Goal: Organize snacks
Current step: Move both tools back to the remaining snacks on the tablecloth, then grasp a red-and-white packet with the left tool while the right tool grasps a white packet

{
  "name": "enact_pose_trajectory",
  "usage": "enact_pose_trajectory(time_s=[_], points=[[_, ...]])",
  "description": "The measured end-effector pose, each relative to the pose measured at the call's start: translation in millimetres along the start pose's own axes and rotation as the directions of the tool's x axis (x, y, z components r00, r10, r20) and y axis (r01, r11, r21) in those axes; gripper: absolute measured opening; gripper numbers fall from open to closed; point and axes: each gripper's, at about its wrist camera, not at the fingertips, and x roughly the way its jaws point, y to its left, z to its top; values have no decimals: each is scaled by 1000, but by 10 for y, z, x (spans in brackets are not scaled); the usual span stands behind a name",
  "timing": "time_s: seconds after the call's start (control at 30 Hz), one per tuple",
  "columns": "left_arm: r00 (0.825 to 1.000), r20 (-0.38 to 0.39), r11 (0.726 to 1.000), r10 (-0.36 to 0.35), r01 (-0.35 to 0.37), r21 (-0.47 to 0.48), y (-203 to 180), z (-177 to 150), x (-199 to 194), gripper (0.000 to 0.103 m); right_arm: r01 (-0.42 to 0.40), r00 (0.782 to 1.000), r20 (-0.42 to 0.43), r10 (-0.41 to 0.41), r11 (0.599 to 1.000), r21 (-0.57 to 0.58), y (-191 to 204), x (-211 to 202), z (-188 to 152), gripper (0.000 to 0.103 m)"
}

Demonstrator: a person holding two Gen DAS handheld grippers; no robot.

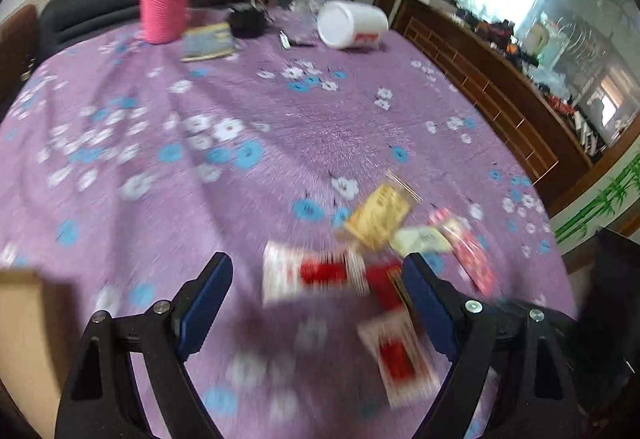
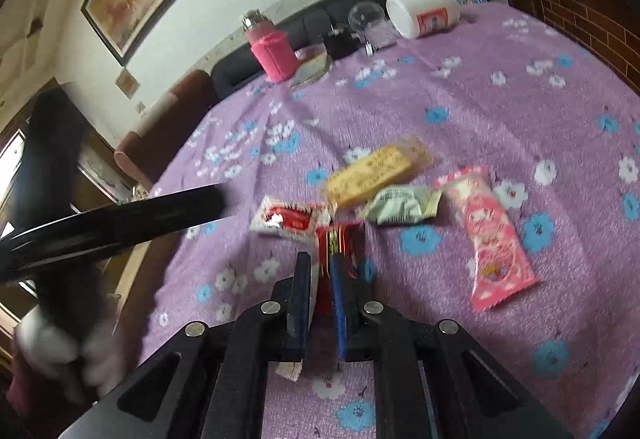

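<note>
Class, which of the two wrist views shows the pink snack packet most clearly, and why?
The right wrist view: the pink snack packet lies whole, fairly sharp and unobstructed on the purple cloth. In the left wrist view the packet is motion-blurred and partly behind the left gripper finger.

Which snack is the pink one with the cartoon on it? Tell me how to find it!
Look at the purple flowered bedspread and find the cluster of snack packets near its front edge. The pink packet lies flat at the far right of that cluster, beside the pale green packet. It is the longest one and the only pink one.
</note>
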Motion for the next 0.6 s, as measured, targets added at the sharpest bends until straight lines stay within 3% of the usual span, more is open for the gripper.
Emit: enact_pose_trajectory(time_s=[0.17,0.23,0.27,0.3,0.4,0.47,0.53,0.6], points=[[996,-93,999,-9,14,45,32,10,403,84,1,1000,13,-1,999,39,-117,-76,48,11],[995,-97,994,3,8,105,-35,-78,336,72,-10,1000,17,9,997,76,-191,-91,74,11],[994,-106,992,10,4,125,-60,-120,301,53,-20,1000,16,18,996,88,-213,-94,83,11],[993,-116,990,9,8,143,-83,-163,265,41,-29,1000,14,28,995,97,-225,-97,85,11],[991,-135,984,-14,38,172,-140,-336,139,36,-62,998,-6,63,993,97,-204,-77,80,12],[994,-106,974,27,-2,225,-196,-431,58,36,-73,997,-11,74,993,94,-177,-76,70,18],[996,-59,960,65,-46,277,-239,-458,-26,36,-70,997,-6,71,994,88,-159,-79,66,42],[992,-13,937,123,-112,331,-290,-461,-61,41,-64,998,7,64,993,97,-173,-91,62,56]])
